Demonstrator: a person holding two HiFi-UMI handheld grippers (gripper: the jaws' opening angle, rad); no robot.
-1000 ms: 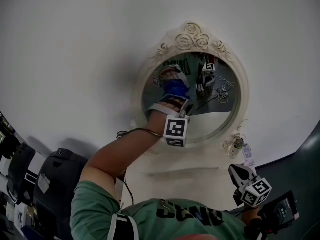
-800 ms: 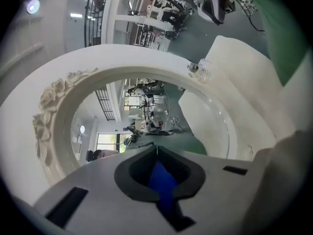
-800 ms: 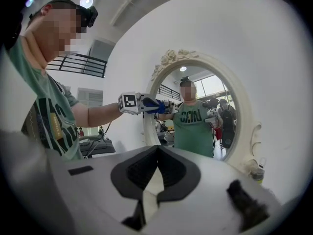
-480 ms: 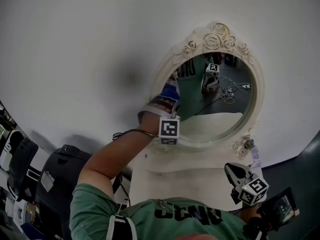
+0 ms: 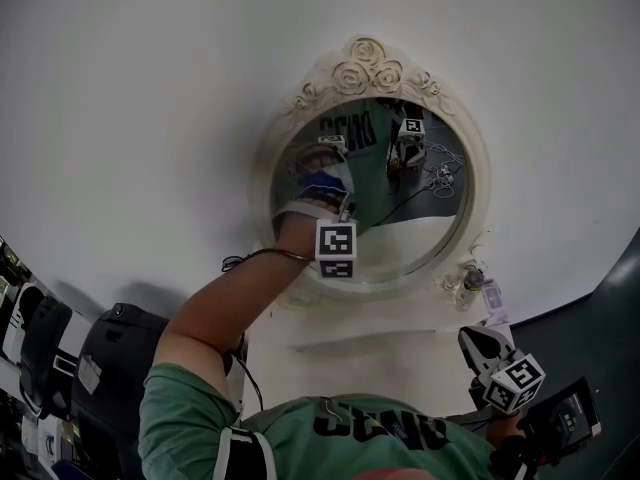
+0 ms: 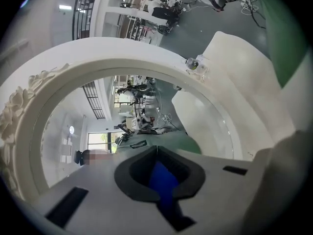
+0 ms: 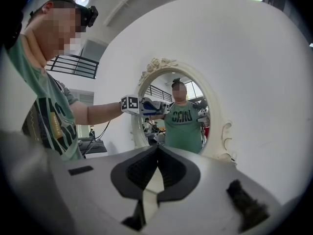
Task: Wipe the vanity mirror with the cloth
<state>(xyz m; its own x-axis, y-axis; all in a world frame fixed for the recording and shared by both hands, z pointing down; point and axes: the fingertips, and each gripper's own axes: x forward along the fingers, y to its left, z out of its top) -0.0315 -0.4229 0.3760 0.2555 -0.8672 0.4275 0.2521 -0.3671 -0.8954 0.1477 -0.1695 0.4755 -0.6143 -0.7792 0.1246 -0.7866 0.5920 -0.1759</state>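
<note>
The vanity mirror [image 5: 420, 238] is an oval glass in a cream frame [image 5: 365, 63] carved with roses at the top, and it stands against a plain white wall [image 5: 150, 98]. The person reaches the left arm up to it. The left gripper [image 5: 322, 196] sits over the left part of the glass, and its marker cube [image 5: 336, 251] hangs just below the wrist end.

In the left gripper view its jaws are closed on a blue cloth [image 6: 164, 185], which fills the dark hollow between them. From the head view the cloth [image 5: 322, 181] shows as a blue patch at the gripper's tip, right up at the glass. I can't tell for certain that it presses on the surface. The glass reflects the person's green shirt and the room behind.

The right gripper [image 5: 480, 342] is held low at the mirror's lower right, well apart from the glass and below the frame's small clear knob [image 5: 472, 280]. In the right gripper view its jaws meet at the tip with nothing between them, and it points towards the mirror from a distance.
</note>
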